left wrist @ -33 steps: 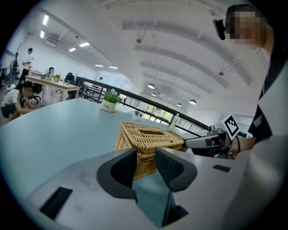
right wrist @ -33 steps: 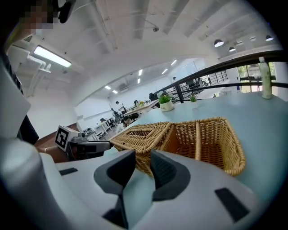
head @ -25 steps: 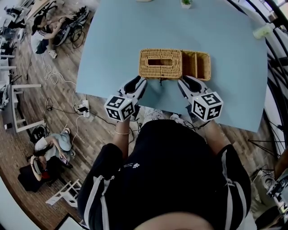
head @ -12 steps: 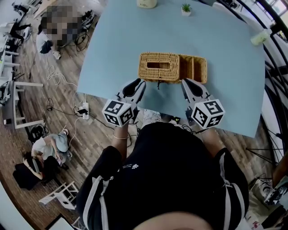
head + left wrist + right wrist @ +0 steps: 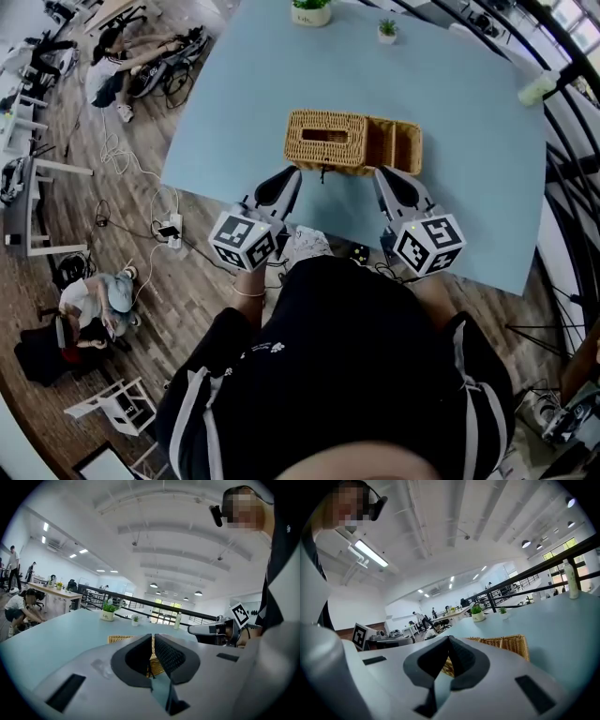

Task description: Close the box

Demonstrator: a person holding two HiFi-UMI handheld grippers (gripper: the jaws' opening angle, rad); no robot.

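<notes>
Held out ahead of the body, near level, side by side, pointing toward 12 o'clock: left gripper point(image 5: 281, 183) at 7 o'clock of the wicker box point(image 5: 352, 141), right gripper point(image 5: 389, 183) at 5 o'clock of it, both short of it and touching nothing.

From the head view alone: box lying open on the blue table point(image 5: 469, 197), slotted lid point(image 5: 325, 134) at 9 o'clock of the open compartment.

From the gripper views alone: left jaws just been closing, now all but together, nothing between; right jaws meeting at the tips, empty.
</notes>
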